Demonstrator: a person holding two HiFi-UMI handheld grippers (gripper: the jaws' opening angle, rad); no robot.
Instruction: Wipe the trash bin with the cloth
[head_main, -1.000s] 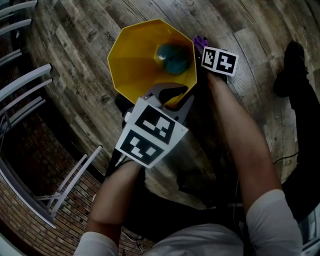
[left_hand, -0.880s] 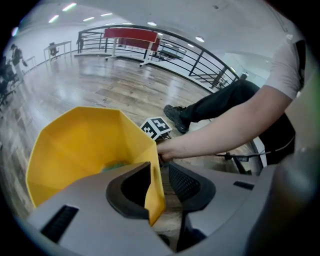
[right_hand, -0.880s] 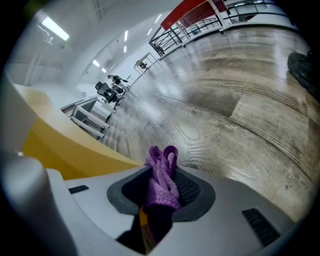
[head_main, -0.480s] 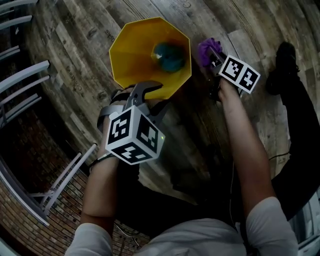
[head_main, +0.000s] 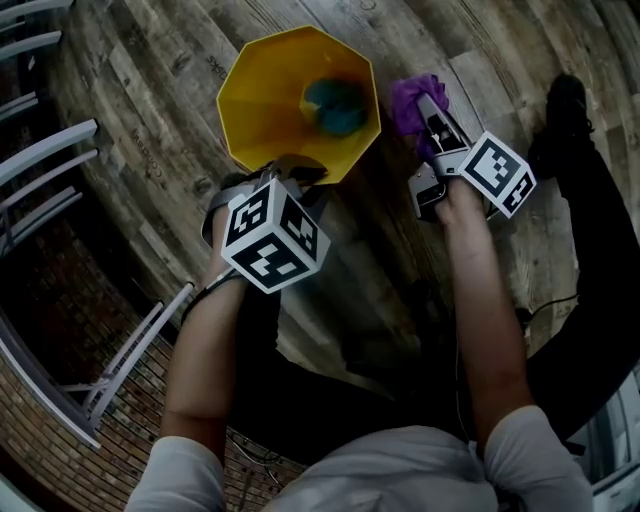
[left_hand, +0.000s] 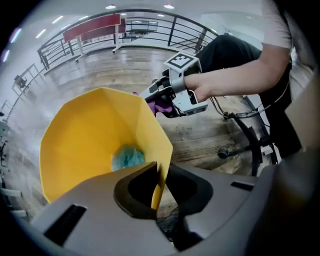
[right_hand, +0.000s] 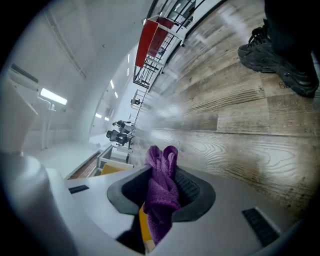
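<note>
Yellow trash bin (head_main: 265, 90) stands on the plank floor (head_main: 140, 110) at 12 o'clock in the head view, a teal wad (head_main: 335, 105) lying inside (what it is, unclear). Left gripper (left_hand: 157, 192) has just been closing, its jaws pinching the bin's wall at the rim's 6 o'clock edge, steadying it. Right gripper (right_hand: 162, 195) is clamped on the bunched purple cloth (head_main: 410, 95), held at the bin's 3 o'clock, just beside the outer wall and seemingly clear of it. Judgement: bin secured, cloth in hand, no wiping contact; no wiped patch is distinguishable, so walls and rim look left to do
</note>
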